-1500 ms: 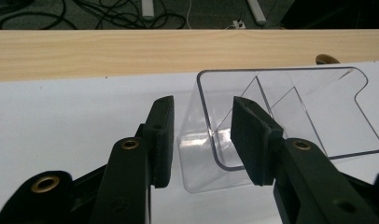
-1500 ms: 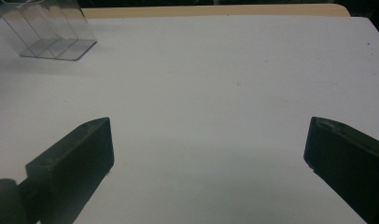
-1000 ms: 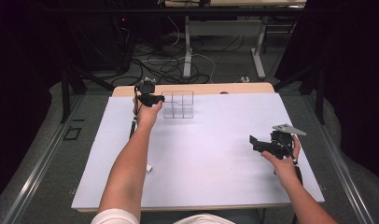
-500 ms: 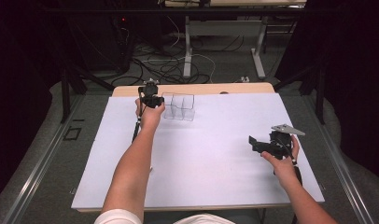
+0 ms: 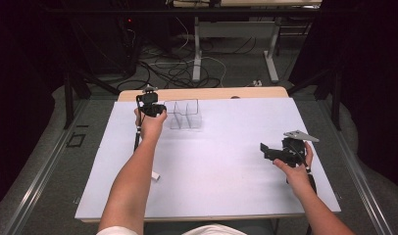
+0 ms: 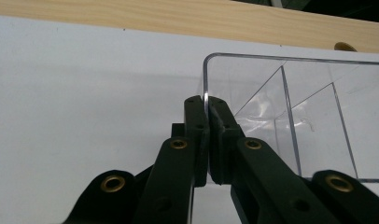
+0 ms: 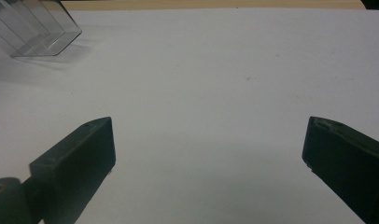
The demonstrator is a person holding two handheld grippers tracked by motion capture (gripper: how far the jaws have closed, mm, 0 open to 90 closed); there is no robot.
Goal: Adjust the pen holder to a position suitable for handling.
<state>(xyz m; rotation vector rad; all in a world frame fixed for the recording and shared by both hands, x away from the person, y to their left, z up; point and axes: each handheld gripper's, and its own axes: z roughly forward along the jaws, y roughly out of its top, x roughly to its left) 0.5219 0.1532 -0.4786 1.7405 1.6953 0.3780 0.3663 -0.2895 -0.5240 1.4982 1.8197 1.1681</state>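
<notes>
Nearest the person, the right forearm comes in from the bottom edge of the high view and its hand holds the right gripper (image 5: 265,150) low over the right part of the white table cover (image 5: 226,166). Its two black jaws stand wide apart with nothing between them; in the right gripper view they frame only bare white surface. A grey three-cornered plate sits on top of this gripper.

A little farther in, beside the left forearm, a small white piece (image 5: 156,176) lies on the cover; what it is cannot be told.

Farther still, the left arm stretches toward the far side of the table, and the left gripper (image 5: 160,108) sits at the left end of a clear plastic divided box (image 5: 187,115). In the left gripper view the jaws are pressed together on the box's left wall (image 6: 206,93), one pad outside and one inside, so the thin clear wall is pinched between them near its rounded corner. The jaws have just been closing onto that wall.

The box rests upright on the cover, near its far edge and left of the middle, well apart from the right gripper. Clear partitions split it into compartments, which look bare.

Beyond the cover a strip of the wooden tabletop (image 5: 207,93) shows, and behind that cables lie on the floor among table legs.
</notes>
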